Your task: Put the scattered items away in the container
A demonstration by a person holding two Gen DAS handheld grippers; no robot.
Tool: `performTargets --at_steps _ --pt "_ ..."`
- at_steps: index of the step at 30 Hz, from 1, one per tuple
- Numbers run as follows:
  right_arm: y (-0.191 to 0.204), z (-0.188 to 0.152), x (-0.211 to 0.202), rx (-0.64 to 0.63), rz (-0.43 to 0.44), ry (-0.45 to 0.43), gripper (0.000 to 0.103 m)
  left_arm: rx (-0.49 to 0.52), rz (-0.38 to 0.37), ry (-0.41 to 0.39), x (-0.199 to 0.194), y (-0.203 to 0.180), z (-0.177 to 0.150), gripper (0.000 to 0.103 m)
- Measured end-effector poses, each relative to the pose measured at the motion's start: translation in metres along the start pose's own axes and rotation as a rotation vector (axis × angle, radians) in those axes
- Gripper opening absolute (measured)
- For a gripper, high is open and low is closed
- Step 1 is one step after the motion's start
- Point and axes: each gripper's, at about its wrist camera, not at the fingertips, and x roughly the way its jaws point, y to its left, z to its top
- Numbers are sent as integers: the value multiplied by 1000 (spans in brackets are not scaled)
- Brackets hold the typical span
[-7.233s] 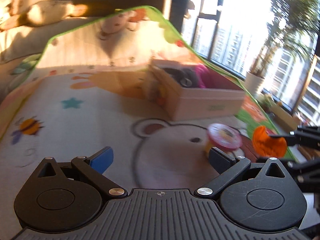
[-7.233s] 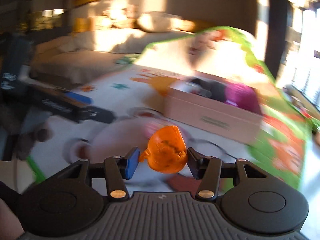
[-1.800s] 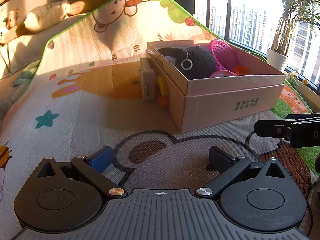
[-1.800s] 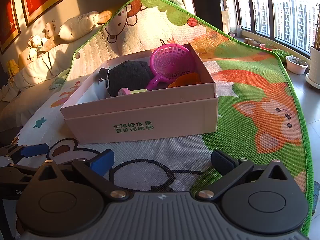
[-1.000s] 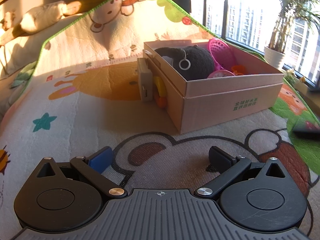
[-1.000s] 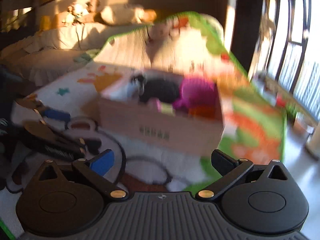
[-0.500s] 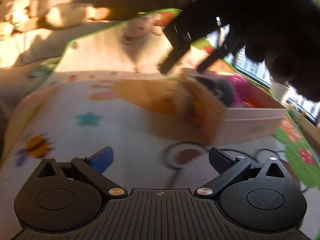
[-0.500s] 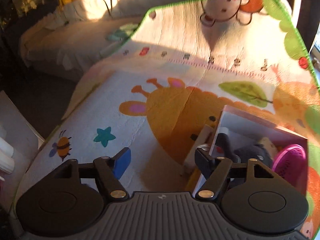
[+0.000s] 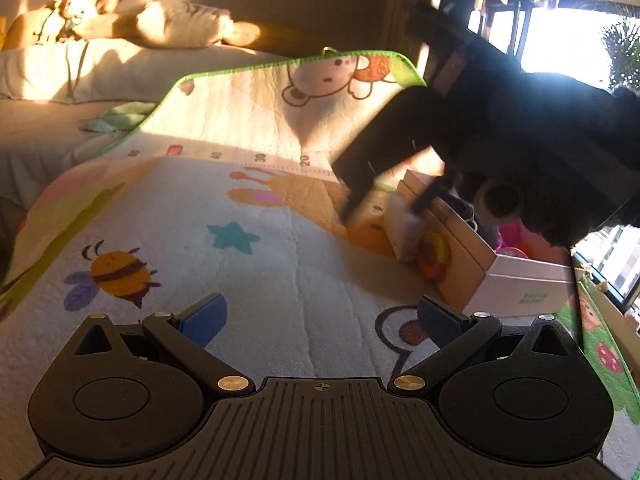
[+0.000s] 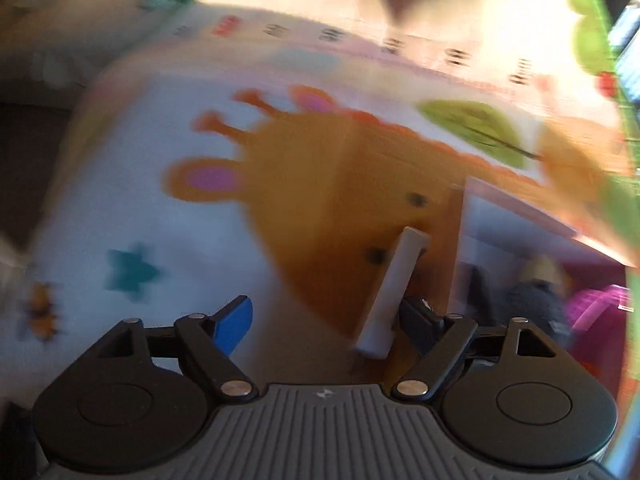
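The cardboard box (image 9: 508,276), the container for the scattered toys, sits on the cartoon play mat (image 9: 256,208) at the right of my left-hand view, with a black plush toy (image 9: 486,226) and pink plastic pieces (image 9: 510,236) showing over its rim. A flat white block (image 9: 404,228) stands on edge just outside the box's left wall, and a yellow-and-orange ring toy (image 9: 434,256) lies beside it, close against that wall.

My right tool (image 9: 394,200) reaches down from the upper right of that view as a dark, blurred shape, its tips on either side of the white block's upper end. Its own camera, smeared by motion, shows the white block (image 10: 394,292) in the lower middle of the frame, running up between the fingers, close by the black finger and well apart from the blue pad (image 10: 234,324); the box wall (image 10: 450,252) rises just right of it. The jaws have just been opening a little and stand apart, with the block between them, not pressed.

My left tool (image 9: 320,320) hangs low over the mat in the bottom half of its frame, jaws wide apart and empty, above a printed bear outline, with the bee and the star to the left.
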Motion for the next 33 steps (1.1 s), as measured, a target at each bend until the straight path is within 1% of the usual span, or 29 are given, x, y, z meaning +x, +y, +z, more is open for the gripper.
performTargets --at_steps 1,2,3,4,5,7,8,11,14,16,18,20,22,24,27,31,33 --pt "1 -1 -11 -3 58 -30 81 -3 -3 0 0 0 0 103" --pt "3 -3 -23 -26 60 -65 81 -7 -6 2 1 1 -1 103" --pt "6 -5 -32 -62 31 -98 81 -10 -9 7 1 1 -1 103" --pt "8 -6 -37 -101 -18 -117 79 -11 -11 11 2 1 -1 103" --pt "10 -8 -40 -139 -71 -117 74 -12 -14 15 4 1 -1 103" --pt "10 -14 -37 -221 -161 -75 32 -14 -18 21 5 1 -1 103" --pt "11 -18 -32 -264 -200 -43 28 -16 -18 22 6 2 -1 103" --pt "16 -33 -18 -407 -308 15 26 -25 -19 24 7 3 -1 103" --pt "22 -43 0 -522 -402 46 26 -35 -17 26 6 3 -2 103" --pt "23 -39 14 -552 -465 49 26 -40 -17 30 8 5 -1 103" --pt "23 -27 27 -551 -523 43 26 -40 -18 34 9 5 -1 103" --pt "24 -17 38 -580 -585 33 26 -41 -19 34 9 6 -1 103" --pt "23 -11 48 -605 -626 44 26 -47 -22 36 10 7 -1 103" --pt "20 -10 57 -639 -647 67 24 -55 -26 40 10 9 -1 103" --pt "25 -21 57 -711 -662 79 24 -65 -28 39 10 10 -1 103" --pt "33 -44 46 -753 -610 109 23 -70 -26 37 10 11 -1 103" --pt "37 -59 39 -763 -564 128 24 -81 -21 30 8 12 0 103"
